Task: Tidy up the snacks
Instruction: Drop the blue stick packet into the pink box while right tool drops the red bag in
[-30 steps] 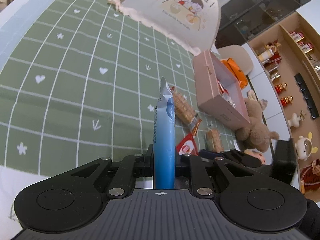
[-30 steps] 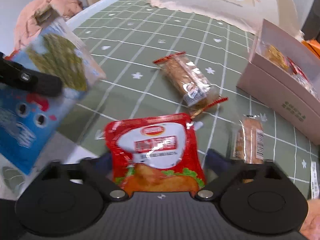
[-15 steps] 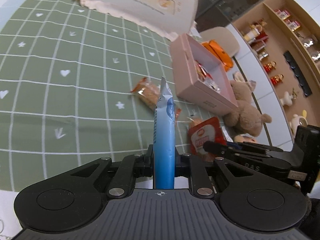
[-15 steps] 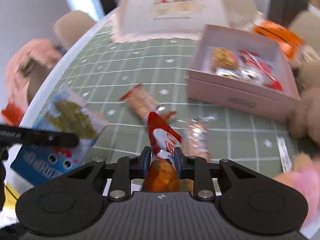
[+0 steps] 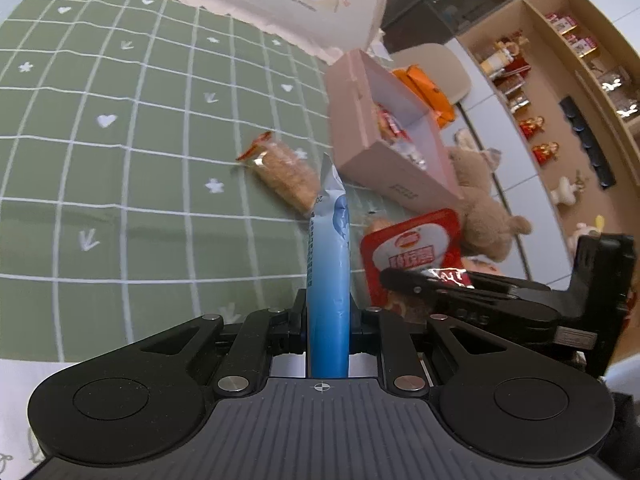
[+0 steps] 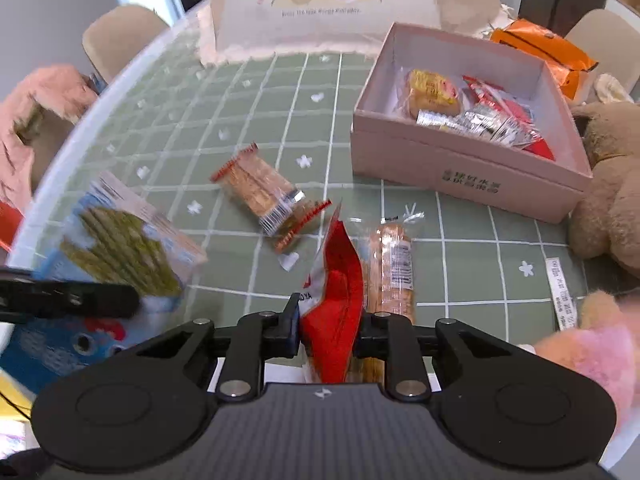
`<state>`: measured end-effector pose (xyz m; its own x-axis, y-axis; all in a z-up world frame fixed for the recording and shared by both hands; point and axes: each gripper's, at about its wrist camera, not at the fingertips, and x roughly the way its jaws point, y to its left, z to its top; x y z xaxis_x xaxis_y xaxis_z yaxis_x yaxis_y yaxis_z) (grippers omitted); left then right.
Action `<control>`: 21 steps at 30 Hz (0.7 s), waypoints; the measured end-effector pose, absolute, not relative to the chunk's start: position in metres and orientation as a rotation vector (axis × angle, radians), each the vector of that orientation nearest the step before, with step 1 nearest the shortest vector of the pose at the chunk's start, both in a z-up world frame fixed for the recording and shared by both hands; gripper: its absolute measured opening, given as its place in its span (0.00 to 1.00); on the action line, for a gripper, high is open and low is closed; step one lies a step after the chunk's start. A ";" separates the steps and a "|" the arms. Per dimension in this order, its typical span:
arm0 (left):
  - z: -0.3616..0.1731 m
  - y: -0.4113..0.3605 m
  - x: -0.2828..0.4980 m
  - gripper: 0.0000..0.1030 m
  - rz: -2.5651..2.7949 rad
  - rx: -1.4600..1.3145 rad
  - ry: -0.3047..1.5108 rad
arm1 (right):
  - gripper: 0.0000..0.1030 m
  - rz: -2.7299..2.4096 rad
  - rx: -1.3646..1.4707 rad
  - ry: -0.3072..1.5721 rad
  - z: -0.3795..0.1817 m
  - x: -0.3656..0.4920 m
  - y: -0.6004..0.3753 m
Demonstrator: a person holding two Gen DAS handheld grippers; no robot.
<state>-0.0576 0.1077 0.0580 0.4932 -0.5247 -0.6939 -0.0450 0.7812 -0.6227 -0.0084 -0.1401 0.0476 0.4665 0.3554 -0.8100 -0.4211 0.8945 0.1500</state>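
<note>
My left gripper (image 5: 328, 316) is shut on a blue snack packet (image 5: 328, 264), which stands edge-on above the green checked tablecloth (image 5: 120, 184). From the right wrist view the same blue packet (image 6: 108, 252) shows its printed face at the left, with a left finger (image 6: 68, 300) across it. My right gripper (image 6: 330, 324) is shut on a red snack packet (image 6: 336, 292), held off the cloth. That red packet (image 5: 412, 248) hangs just right of the blue one. A pink box (image 6: 460, 168) with several wrapped snacks stands at the far right. Two cracker packets (image 6: 260, 192) (image 6: 390, 268) lie on the cloth.
A brown teddy bear (image 6: 612, 200) sits right of the box, and an orange bag (image 6: 544, 52) lies behind it. A large white printed paper cover (image 6: 328, 0) stands at the back. Something pink and fluffy (image 6: 592, 344) is at the near right. The table edge curves along the left.
My right gripper has shut on the red packet, lifted it off the cloth and rolled it edge-on. My left gripper has drifted right with the blue packet, towards the box.
</note>
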 end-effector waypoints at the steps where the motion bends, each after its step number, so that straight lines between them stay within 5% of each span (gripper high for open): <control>1: 0.063 0.106 -0.053 0.18 -0.334 -0.639 1.020 | 0.21 0.483 -0.057 0.958 0.056 -0.012 -0.145; 11: 0.168 0.059 0.067 0.20 -0.518 -0.694 0.690 | 0.21 0.420 0.056 0.864 0.097 -0.022 -0.186; 15: 0.159 0.038 0.130 0.23 -0.478 -0.762 0.648 | 0.21 0.371 0.063 0.837 0.109 -0.019 -0.205; 21: 0.120 0.058 0.111 0.23 -0.370 -0.727 0.706 | 0.21 0.287 0.146 0.827 0.117 -0.005 -0.255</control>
